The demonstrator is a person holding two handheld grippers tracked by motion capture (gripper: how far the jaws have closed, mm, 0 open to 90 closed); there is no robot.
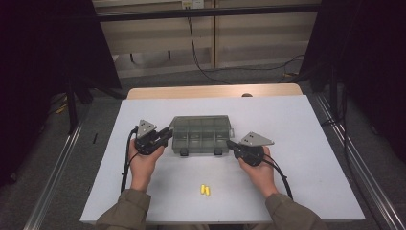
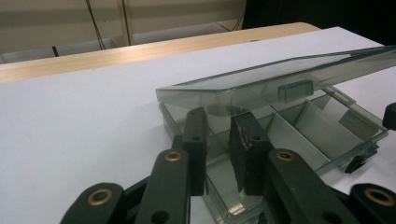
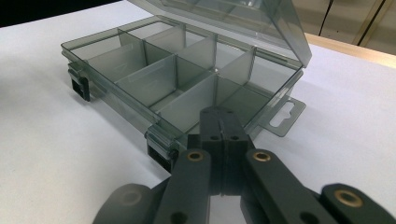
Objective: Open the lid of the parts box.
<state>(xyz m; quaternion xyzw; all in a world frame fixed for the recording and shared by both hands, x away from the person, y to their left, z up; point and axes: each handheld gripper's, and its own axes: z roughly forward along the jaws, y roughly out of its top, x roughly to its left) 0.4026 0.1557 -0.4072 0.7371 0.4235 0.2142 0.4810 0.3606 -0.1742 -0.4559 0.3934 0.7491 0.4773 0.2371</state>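
Two yellow pieces (image 1: 205, 189) lie nearest on the table (image 1: 306, 143), not yet loaded. Mid-table, the box (image 1: 201, 139) is half opened: left fingers (image 2: 246, 140) stand apart under its lid (image 2: 280, 77); right fingers (image 3: 224, 123), together, press its near right corner.

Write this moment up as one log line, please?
box: on table, lid partly raised | left gripper: open, under lid | right gripper: shut, at box corner
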